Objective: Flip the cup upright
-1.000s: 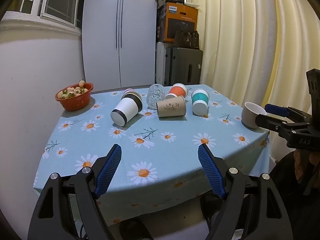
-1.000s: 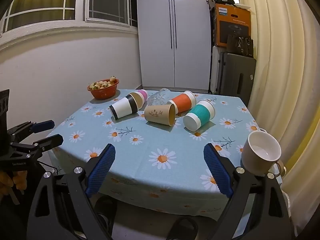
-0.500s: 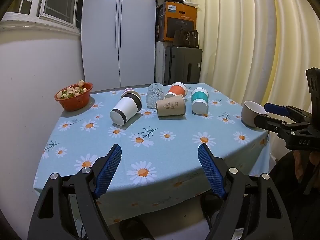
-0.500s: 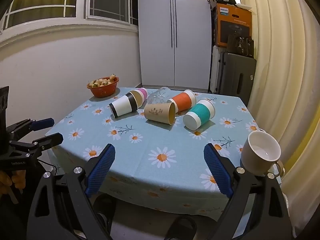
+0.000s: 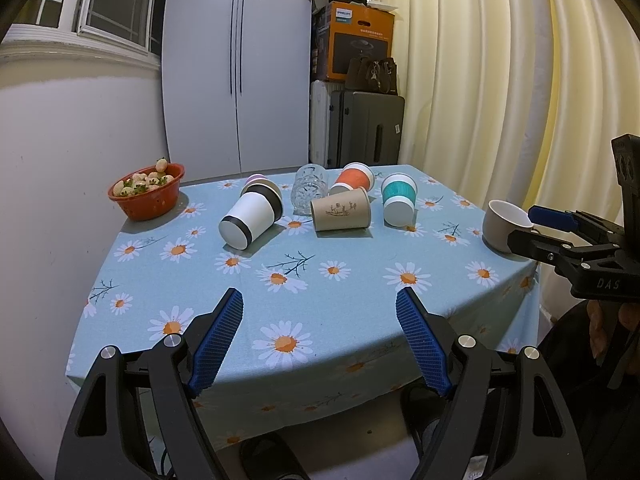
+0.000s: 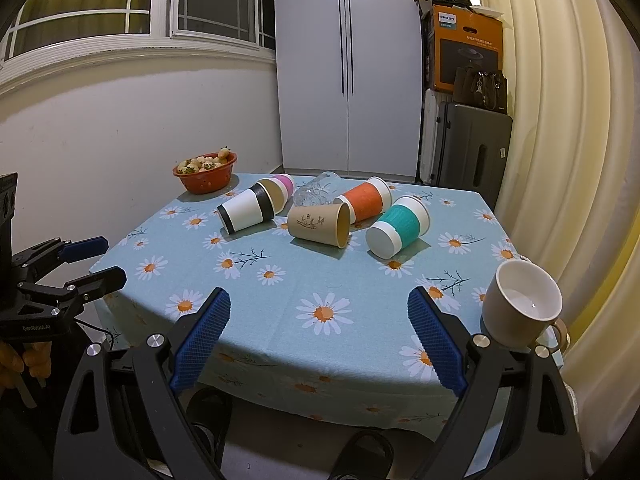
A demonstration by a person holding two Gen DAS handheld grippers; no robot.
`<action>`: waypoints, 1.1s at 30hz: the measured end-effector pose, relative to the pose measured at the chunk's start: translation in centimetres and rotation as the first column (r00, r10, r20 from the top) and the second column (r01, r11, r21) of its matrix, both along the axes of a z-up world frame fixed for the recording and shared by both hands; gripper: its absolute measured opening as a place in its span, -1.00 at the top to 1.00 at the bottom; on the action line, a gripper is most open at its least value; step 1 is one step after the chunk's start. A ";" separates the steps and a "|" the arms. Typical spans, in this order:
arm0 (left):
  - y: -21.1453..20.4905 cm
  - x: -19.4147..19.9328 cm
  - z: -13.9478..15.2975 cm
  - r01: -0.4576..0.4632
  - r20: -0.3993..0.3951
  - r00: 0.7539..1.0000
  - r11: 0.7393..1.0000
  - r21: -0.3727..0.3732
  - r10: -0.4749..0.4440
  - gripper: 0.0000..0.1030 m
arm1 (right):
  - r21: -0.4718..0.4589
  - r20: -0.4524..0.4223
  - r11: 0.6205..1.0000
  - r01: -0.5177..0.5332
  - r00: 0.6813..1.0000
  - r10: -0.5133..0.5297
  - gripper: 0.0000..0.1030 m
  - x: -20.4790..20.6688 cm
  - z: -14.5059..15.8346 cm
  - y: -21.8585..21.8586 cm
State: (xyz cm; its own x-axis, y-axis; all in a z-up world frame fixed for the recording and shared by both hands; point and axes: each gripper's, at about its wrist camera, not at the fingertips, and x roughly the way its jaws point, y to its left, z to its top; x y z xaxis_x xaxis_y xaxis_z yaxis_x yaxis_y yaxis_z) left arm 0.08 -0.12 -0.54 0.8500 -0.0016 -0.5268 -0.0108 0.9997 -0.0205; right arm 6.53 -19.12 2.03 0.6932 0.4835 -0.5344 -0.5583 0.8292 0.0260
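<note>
Left gripper (image 5: 319, 304): fingers spread wide, nothing between them, held off the near edge of the table (image 5: 360, 280), which carries a blue daisy-print cloth. All cups lie well beyond the fingertips, none touching them

Left to right across the table, left wrist view:
- red bowl (image 5: 146, 196) of pale fruit at the far left corner
- white cup with black bands (image 5: 250, 220) on its side, base toward the camera; a pink-rimmed cup (image 5: 256, 179) lies just behind it, touching or nearly so
- clear glass (image 5: 309, 189) on its side, between the white cup and the brown one
- brown paper cup (image 5: 341, 210) on its side, mouth to the right
- orange cup (image 5: 352, 178) on its side behind the brown cup
- teal cup (image 5: 398, 200) on its side, base toward the camera
- beige mug (image 5: 505, 225) upright near the right edge, apart from the group

Right gripper (image 6: 319, 306): fingers equally wide apart and empty, also short of the table edge. In its view the brown paper cup (image 6: 320, 224) and teal cup (image 6: 398, 226) lie ahead, far past the fingertips; the mug (image 6: 520, 306) stands just beside the right finger (image 6: 436, 344), outside the gap; whether they touch I cannot tell

Background: white cupboard (image 5: 236, 64), grey suitcase (image 5: 366, 128), orange box (image 5: 358, 46), cream curtain (image 5: 500, 80)
</note>
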 end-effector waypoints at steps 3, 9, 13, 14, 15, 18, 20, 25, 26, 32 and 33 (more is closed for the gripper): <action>0.0 0.1 0.0 0.000 -0.001 1.000 1.000 0.003 0.000 -0.50 | -0.001 -0.003 1.000 0.000 1.000 0.000 -0.74 0.0 0.0 0.1; -0.2 0.0 -0.2 0.006 -0.002 1.000 1.000 0.005 -0.006 -0.50 | -0.003 -0.006 1.000 0.001 1.000 -0.001 -0.74 0.2 -0.4 0.1; -0.3 0.0 -0.2 0.006 -0.003 1.000 1.000 0.005 -0.006 -0.50 | -0.003 -0.006 1.000 0.000 1.000 0.000 -0.74 0.2 -0.4 0.1; -0.4 -0.1 -0.2 0.006 -0.003 1.000 1.000 0.005 -0.006 -0.50 | -0.004 -0.006 1.000 0.000 1.000 0.000 -0.74 0.2 -0.5 0.0; -0.3 0.0 -0.1 0.006 -0.003 1.000 1.000 0.006 -0.006 -0.50 | -0.003 -0.006 1.000 0.000 1.000 0.000 -0.74 0.2 -0.4 0.1; -0.3 0.0 -0.1 0.006 -0.004 1.000 1.000 0.005 -0.006 -0.50 | -0.004 -0.007 1.000 0.000 1.000 0.000 -0.74 0.2 -0.4 0.1; -0.3 0.0 -0.1 0.006 -0.004 1.000 1.000 0.005 -0.006 -0.50 | -0.005 -0.007 1.000 0.001 1.000 -0.001 -0.74 0.2 -0.4 0.1; -0.3 0.0 -0.1 0.006 -0.004 1.000 1.000 0.005 -0.006 -0.50 | -0.011 -0.011 1.000 0.001 1.000 -0.001 -0.74 0.3 -0.8 0.2; -0.3 0.0 -0.1 0.007 -0.005 1.000 1.000 0.006 -0.006 -0.50 | -0.013 -0.011 1.000 0.000 1.000 -0.001 -0.74 0.3 -0.9 0.1; -0.3 0.0 -0.1 0.006 -0.004 1.000 1.000 0.004 -0.006 -0.50 | -0.020 -0.011 1.000 -0.003 1.000 0.002 -0.74 0.1 -1.0 0.2; -0.3 0.0 -0.1 0.006 -0.005 1.000 1.000 0.005 -0.006 -0.50 | -0.020 -0.012 1.000 -0.004 1.000 0.004 -0.74 0.2 -0.8 0.3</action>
State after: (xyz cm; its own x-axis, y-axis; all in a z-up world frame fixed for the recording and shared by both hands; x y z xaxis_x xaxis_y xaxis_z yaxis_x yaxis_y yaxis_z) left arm 0.13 -0.43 -0.60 0.8475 -0.0041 -0.5308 -0.0048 0.9999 -0.0154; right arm 6.70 -18.86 1.23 0.6850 0.4751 -0.5524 -0.5611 0.8276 0.0160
